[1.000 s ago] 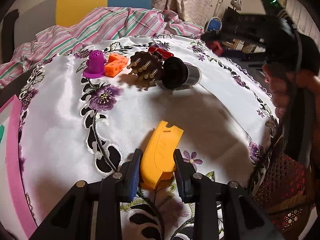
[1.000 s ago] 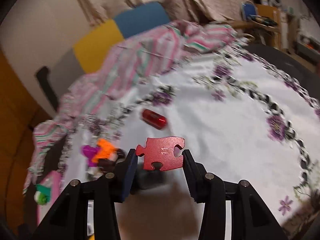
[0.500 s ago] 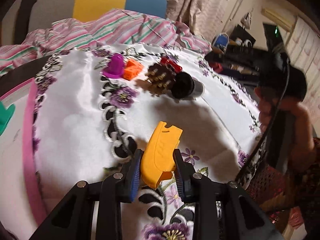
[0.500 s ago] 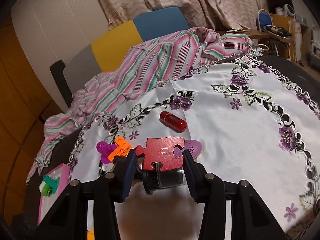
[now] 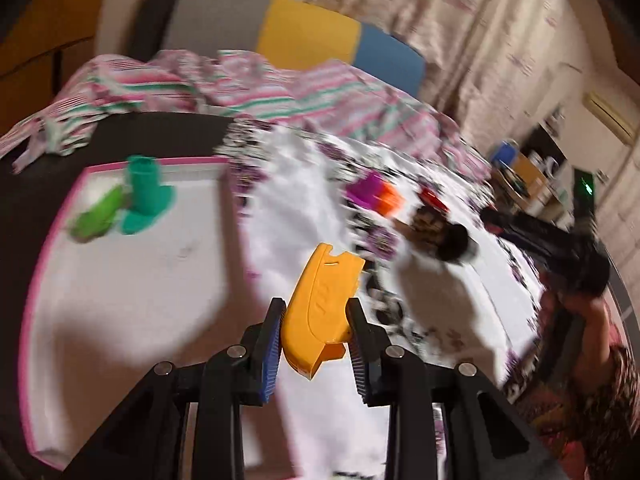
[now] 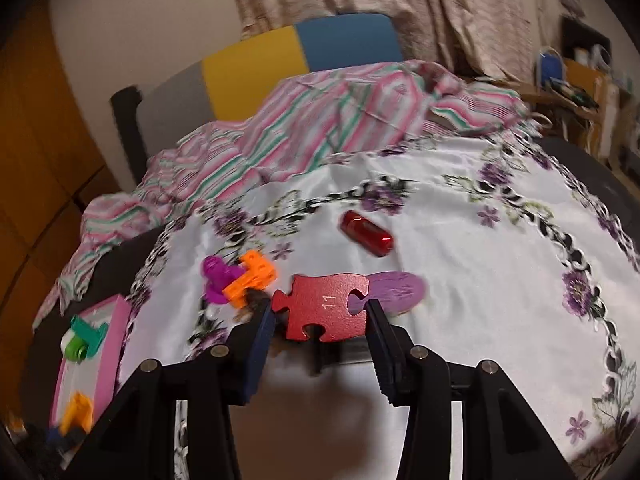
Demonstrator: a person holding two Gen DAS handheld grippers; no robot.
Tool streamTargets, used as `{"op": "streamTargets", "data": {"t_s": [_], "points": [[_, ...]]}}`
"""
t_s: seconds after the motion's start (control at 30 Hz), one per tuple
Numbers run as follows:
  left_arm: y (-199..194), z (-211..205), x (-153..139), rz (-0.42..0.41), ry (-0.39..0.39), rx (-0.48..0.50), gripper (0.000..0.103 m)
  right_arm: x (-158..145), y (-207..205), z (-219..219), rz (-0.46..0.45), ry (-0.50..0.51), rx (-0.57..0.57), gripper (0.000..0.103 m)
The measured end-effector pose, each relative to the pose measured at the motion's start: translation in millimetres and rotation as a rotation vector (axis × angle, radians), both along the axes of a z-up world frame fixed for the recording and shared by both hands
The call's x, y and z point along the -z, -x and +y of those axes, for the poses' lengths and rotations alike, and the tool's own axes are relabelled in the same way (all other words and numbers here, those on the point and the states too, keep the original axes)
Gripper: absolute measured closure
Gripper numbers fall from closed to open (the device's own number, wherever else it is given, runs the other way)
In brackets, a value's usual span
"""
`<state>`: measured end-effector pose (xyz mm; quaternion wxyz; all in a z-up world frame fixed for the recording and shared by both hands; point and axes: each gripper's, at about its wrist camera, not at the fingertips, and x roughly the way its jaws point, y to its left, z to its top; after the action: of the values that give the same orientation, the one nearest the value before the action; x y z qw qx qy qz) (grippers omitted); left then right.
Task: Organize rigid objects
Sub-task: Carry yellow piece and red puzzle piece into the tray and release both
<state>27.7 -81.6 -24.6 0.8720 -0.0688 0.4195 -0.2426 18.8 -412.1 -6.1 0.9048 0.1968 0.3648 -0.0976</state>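
The left hand-held gripper is clamped on a yellow plastic piece, carried in the air just beside the near edge of the pink-rimmed tray, which already contains a teal piece and a green piece. The right hand-held gripper grips a red puzzle piece marked 11, held above the desk, where a red capsule, an orange block and a purple piece lie. The step in hand appears to be transfer to the tray. Bring the yellow piece over bare tray floor, apart from the teal and green pieces, lower until close to the surface, then release. Hold the right load level and away from the loose items.
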Motion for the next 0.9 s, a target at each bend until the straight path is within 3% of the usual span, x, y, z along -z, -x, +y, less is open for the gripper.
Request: {"op": "streamTargets", "data": {"t_s": [0.2, 0.4, 0.63, 0.73, 0.9], "points": [[-22, 49, 11, 0.042, 0.002, -0.138, 0.073, 2, -10, 47, -0.003, -0.042, -0.114, 0.057], [-48, 82, 30, 0.092, -0.077, -0.252, 0.073, 11, -18, 84, 0.018, -0.131, -0.186, 0.057], [-77, 112, 50, 0.157, -0.132, -0.345, 0.073, 5, -30, 142, 0.011, -0.081, -0.325, 0.057], [-82, 120, 51, 0.171, -0.141, -0.394, 0.058, 2, -39, 162, 0.007, -0.089, -0.368, 0.057], [-58, 128, 40, 0.123, -0.07, -0.42, 0.057, 0, -53, 195, 0.017, -0.081, -0.441, 0.057]]}}
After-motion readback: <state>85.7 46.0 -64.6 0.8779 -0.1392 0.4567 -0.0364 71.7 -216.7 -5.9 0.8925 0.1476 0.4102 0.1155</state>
